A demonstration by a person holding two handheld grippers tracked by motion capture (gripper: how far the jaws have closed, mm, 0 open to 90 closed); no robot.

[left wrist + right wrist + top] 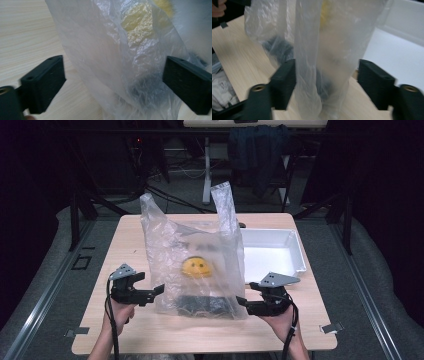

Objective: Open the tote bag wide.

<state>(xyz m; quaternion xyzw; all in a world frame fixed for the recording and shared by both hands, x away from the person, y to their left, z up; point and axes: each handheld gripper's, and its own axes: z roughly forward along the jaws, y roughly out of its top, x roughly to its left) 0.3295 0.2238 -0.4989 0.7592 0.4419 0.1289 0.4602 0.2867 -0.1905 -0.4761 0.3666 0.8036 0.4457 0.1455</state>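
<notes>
Your left gripper point(159, 290) and right gripper point(242, 302) flank the clear plastic bag point(192, 265). Both jaws stand spread around its edges, pinching nothing.

The high view looks forward and down from above the person's side onto the whole wooden table point(150, 330), at a distance. The left gripper view sits low and close, facing the plastic bag point(120, 62) from one side; the right gripper view faces it closely from the opposite side. All three share the bag point(192, 265) point(324, 50) and tabletop.
</notes>
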